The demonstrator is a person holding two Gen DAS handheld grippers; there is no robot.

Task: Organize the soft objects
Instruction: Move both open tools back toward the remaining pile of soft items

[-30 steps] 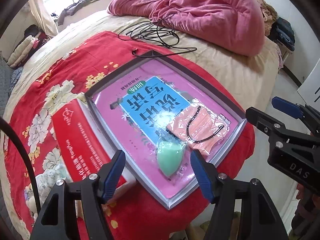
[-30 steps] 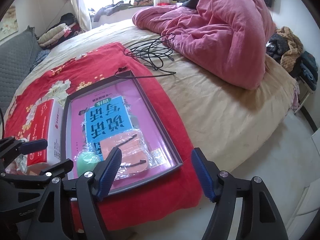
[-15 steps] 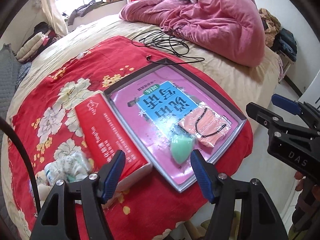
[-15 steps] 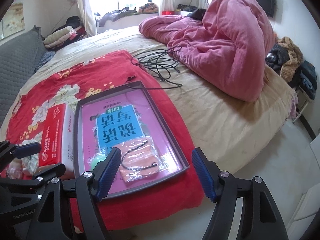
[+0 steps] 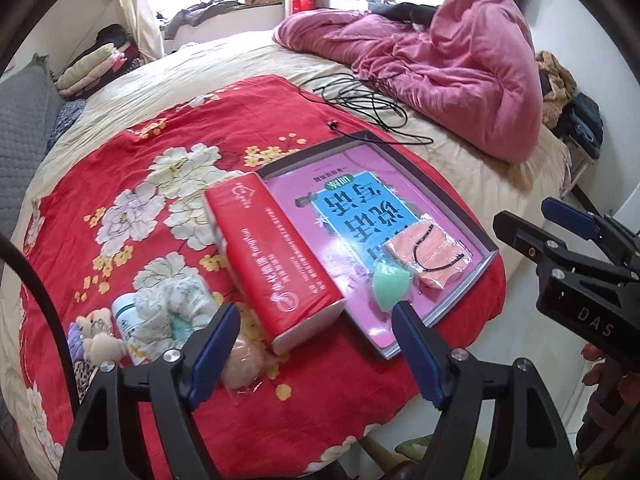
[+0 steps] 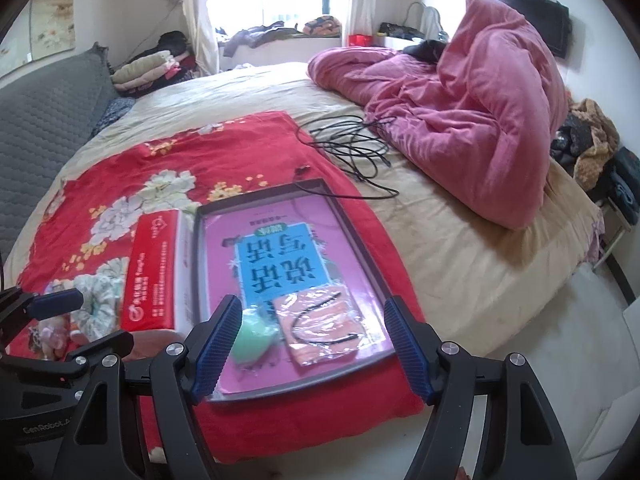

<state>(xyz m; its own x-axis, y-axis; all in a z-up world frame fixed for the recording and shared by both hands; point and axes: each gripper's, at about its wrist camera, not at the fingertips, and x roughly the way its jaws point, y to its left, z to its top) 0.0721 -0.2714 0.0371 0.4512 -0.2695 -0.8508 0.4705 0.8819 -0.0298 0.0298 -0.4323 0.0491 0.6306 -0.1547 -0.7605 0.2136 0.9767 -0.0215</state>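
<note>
Black cable (image 5: 362, 98) just beyond tray (image 5: 460, 204)

Right gripper (image 5: 576, 236) body showing "DAS" | left gripper (image 6: 60, 320) body showing "GenRobot.A" | blue book cover (image 6: 280, 264) in tray showing large Chinese characters upside down, not reading | red tissue pack (image 5: 276, 256) print illegible

Glossy clear plastic film is seen round the pink mask (image 5: 434, 252) & green sponge (image 5: 390, 285). Red floral cloth (image 5: 160, 184) looks matt, woven; tray (image 5: 466, 216) w/ shiny pink liner.

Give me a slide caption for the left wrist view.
Open left gripper hovers over red floral cloth, tissue box and tray holding a green sponge.
</note>
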